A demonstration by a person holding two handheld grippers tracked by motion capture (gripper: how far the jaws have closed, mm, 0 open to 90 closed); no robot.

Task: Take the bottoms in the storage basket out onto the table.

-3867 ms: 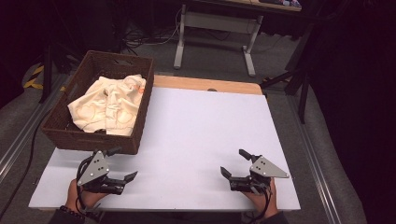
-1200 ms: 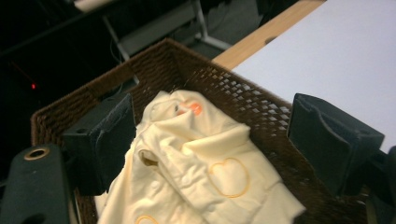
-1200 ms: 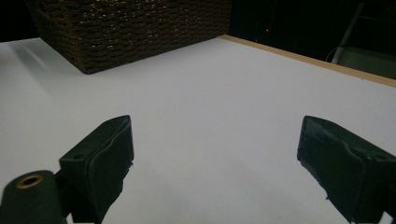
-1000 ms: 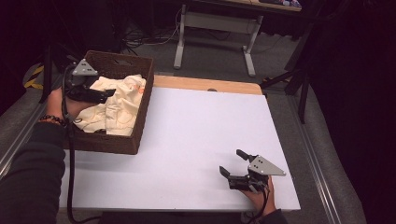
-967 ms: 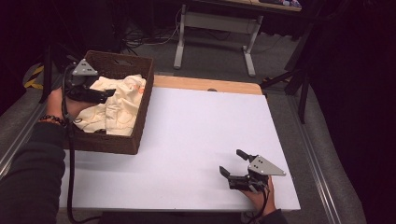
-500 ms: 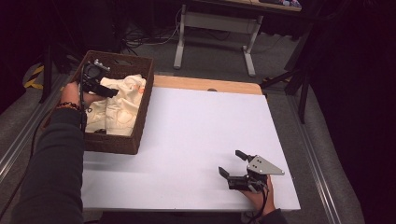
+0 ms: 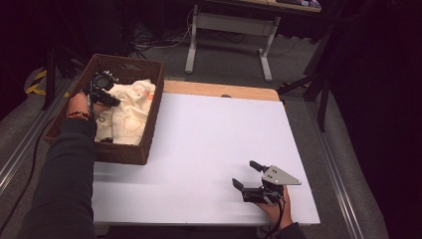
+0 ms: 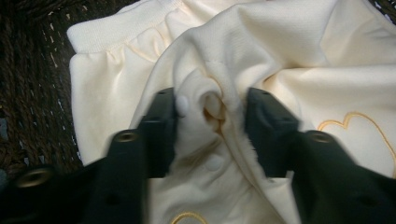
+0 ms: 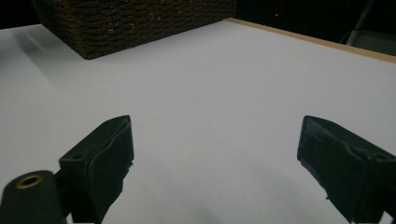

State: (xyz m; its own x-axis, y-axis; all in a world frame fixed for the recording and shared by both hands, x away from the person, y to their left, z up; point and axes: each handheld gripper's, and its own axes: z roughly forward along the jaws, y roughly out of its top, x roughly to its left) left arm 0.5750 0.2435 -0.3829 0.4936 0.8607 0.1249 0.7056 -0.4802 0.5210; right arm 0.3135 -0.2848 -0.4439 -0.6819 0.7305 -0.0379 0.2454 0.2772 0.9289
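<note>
A cream garment [image 7: 130,107] with yellow heart outlines and snap buttons lies heaped in a dark wicker basket [image 7: 124,152] at the table's left. My left gripper [image 7: 103,88] points down into the basket. In the left gripper view its jaws stand partly open on either side of a raised fold of the cream garment [image 8: 210,105], and both fingers [image 8: 161,126] touch the cloth. My right gripper [image 7: 249,175] rests wide open near the front right of the white table [image 7: 209,134], with nothing between its fingers [image 9: 100,154].
The wicker basket [image 9: 135,23] sits far ahead of the right gripper across bare white tabletop. A wooden strip [image 7: 219,90] runs along the table's far edge. Grey floor and a desk frame [image 7: 226,30] lie beyond.
My left gripper travelled from the table's front left up into the basket and turned down onto the cream garment; its jaws now straddle a fold. The right gripper stayed put.
</note>
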